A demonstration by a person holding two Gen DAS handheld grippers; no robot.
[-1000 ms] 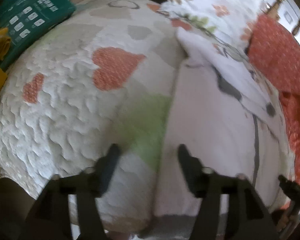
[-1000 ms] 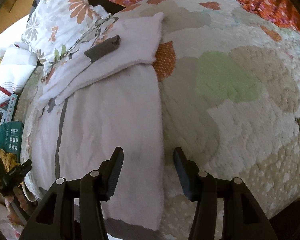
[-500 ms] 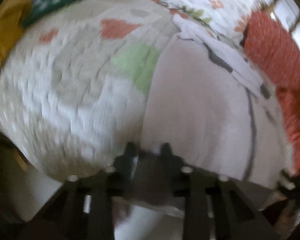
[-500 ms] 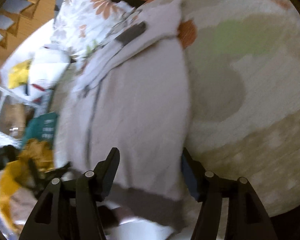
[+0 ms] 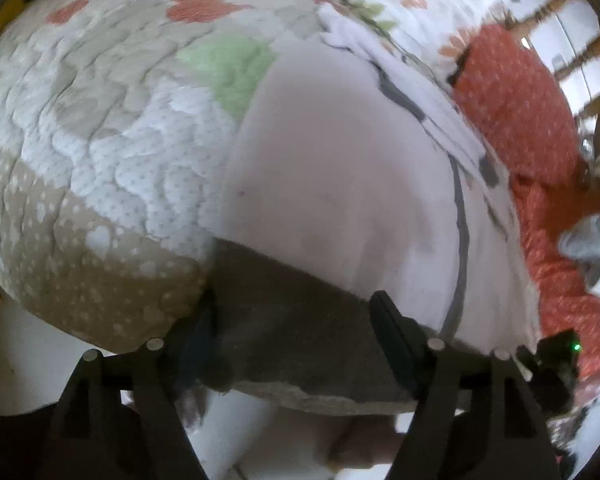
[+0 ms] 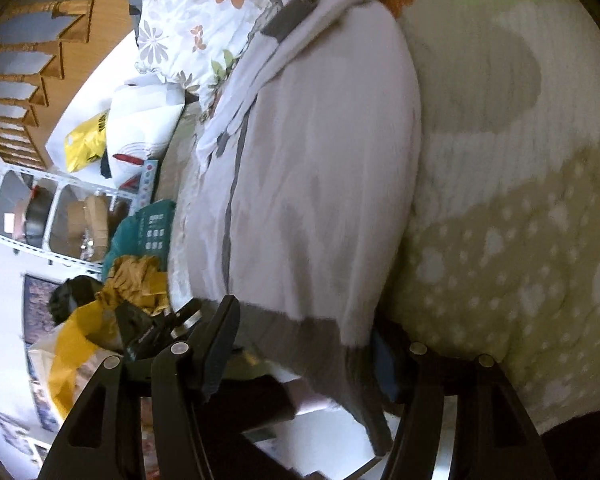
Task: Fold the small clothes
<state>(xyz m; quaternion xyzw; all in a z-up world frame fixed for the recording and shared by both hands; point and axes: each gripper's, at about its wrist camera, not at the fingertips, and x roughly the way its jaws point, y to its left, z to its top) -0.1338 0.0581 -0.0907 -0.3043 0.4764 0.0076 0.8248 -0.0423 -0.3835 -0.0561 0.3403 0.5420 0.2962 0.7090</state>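
A pale lilac garment (image 5: 340, 168) with a grey hem band (image 5: 292, 332) and a grey side stripe lies flat on a quilted bedspread (image 5: 100, 128). It also shows in the right wrist view (image 6: 320, 168). My left gripper (image 5: 296, 328) is open, its jaws straddling the grey hem at the near bed edge. My right gripper (image 6: 308, 344) is open too, straddling the hem's other corner (image 6: 332, 344), which hangs over the edge. A folded white garment (image 6: 300, 20) lies past the top end.
A floral pillow (image 6: 188, 12) and an orange dotted cover (image 5: 516, 104) lie at the head of the bed. Beside the bed are a yellow bag (image 6: 72, 356), a teal packet (image 6: 148, 228), a white shelf (image 6: 40, 216) and wooden stairs (image 6: 24, 40).
Both grippers have dropped back to the near bed edge and now frame the grey hem. The left jaws, nearly together half a second ago, have spread wide.
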